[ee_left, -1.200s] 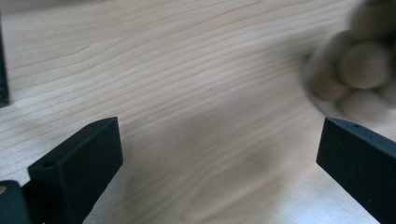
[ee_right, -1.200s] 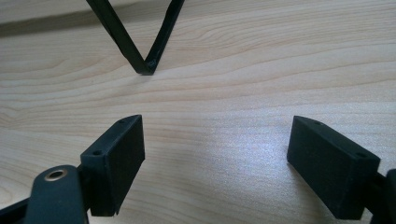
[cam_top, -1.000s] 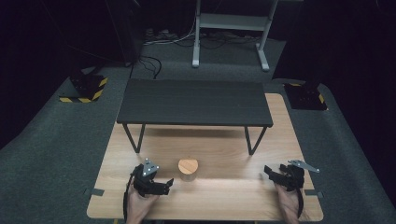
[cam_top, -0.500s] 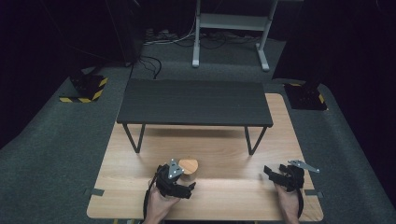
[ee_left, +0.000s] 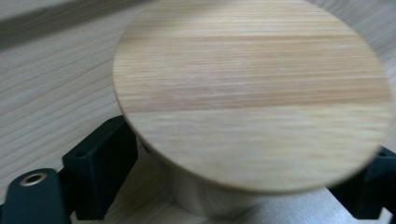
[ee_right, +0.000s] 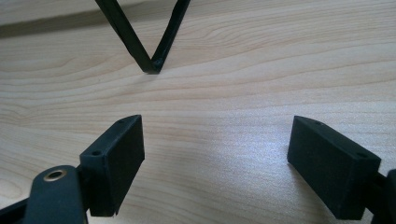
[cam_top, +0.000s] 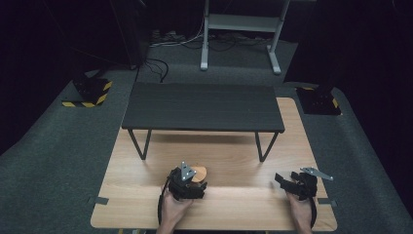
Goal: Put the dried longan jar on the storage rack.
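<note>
A small round wooden piece (cam_top: pixel 200 172) with a wide flat top (ee_left: pixel 252 93) stands on the light wooden table (cam_top: pixel 234 204), near the front and left of centre. My left gripper (cam_top: pixel 191 179) is open, with a jaw on either side of the piece's narrower lower body (ee_left: pixel 210 196). A small gap shows between the left jaw and the wood. My right gripper (cam_top: pixel 283 180) rests low over the table at the front right, open with bare tabletop between its jaws (ee_right: pixel 215 154).
A low black bench (cam_top: pixel 202 105) on thin V-shaped legs (ee_right: pixel 152 56) spans the back half of the table. Dark carpet surrounds the table. A grey metal stand (cam_top: pixel 238 29) and yellow-black striped blocks (cam_top: pixel 87 95) stand on the floor beyond.
My left gripper moved right and forward to the wooden piece and now straddles it. The right gripper stayed where it was.
</note>
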Tool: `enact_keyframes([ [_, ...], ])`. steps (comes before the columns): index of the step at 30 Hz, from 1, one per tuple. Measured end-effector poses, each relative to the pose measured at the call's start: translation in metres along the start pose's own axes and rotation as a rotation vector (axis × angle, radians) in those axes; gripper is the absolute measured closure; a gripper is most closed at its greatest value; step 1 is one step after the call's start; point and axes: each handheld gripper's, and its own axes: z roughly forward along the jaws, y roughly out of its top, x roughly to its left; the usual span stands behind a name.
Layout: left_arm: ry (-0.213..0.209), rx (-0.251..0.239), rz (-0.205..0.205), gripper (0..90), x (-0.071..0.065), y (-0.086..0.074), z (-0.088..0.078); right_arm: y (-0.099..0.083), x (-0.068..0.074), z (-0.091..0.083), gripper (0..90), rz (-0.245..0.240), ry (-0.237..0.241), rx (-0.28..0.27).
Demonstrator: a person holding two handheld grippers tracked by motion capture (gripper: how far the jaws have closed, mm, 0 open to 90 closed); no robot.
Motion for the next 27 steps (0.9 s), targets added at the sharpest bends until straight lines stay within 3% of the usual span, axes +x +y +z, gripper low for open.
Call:
enact_keyframes([
  [5,-0.011,-0.01,-0.013,22.0,0.002,-0.003,0.002,0.0,0.0,0.0,18.1,-0.001,-0.001,0.001],
  [10,-0.001,-0.02,-0.015,23.2,0.0,-0.005,0.003,0.0,0.001,0.0,18.1,-0.004,-0.003,0.001],
  [16,0.044,-0.011,0.045,25.1,-0.011,-0.001,0.001,0.0,0.001,0.0,18.1,-0.003,-0.002,0.001],
  [21,0.046,-0.01,0.04,25.4,-0.012,0.0,0.0,0.0,0.0,0.0,18.1,0.001,0.001,0.0],
  [27,0.03,-0.01,0.007,25.5,-0.009,0.002,-0.004,0.0,-0.001,0.0,18.0,0.003,0.005,-0.002],
])
